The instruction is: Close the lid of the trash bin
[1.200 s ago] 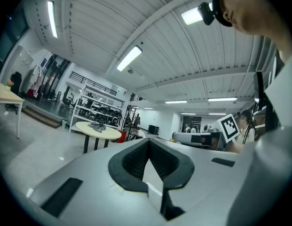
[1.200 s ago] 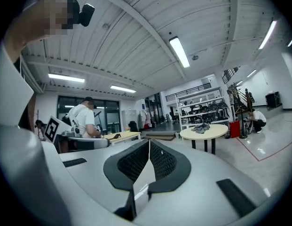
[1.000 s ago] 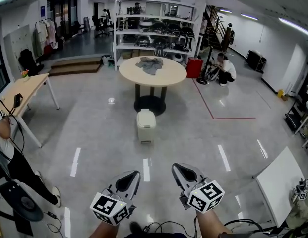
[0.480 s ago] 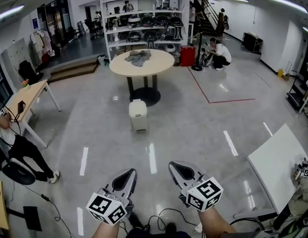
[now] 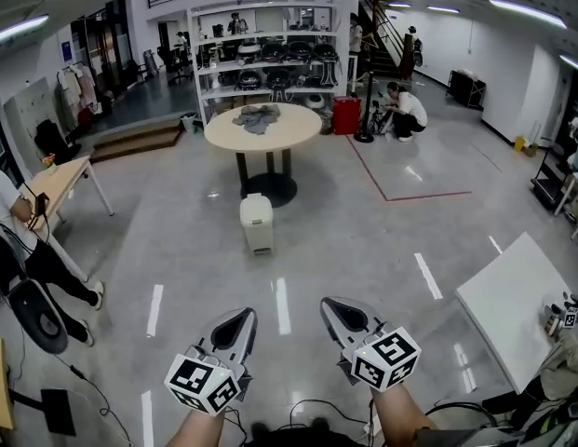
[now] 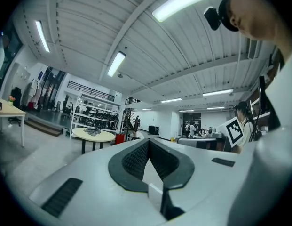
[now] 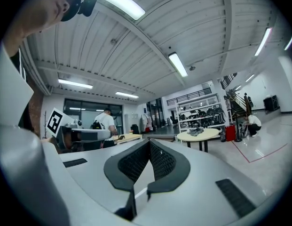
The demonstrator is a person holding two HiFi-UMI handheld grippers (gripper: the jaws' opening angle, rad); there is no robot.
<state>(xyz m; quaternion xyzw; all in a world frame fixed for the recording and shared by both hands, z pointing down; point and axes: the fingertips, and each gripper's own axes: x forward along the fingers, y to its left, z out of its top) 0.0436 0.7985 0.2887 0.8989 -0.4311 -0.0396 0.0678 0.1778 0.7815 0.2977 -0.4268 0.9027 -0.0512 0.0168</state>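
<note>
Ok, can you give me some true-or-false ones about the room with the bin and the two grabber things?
1. The trash bin stands on the floor near the round table. True.
2. The left gripper is touching the trash bin. False: it is far from the bin, low in the head view beside the right gripper.
3. A grey cloth lies on the round table. True.
4. The right gripper's fingers pinch the cloth. False: they are together with nothing between them, and the cloth is far off on the table.
</note>
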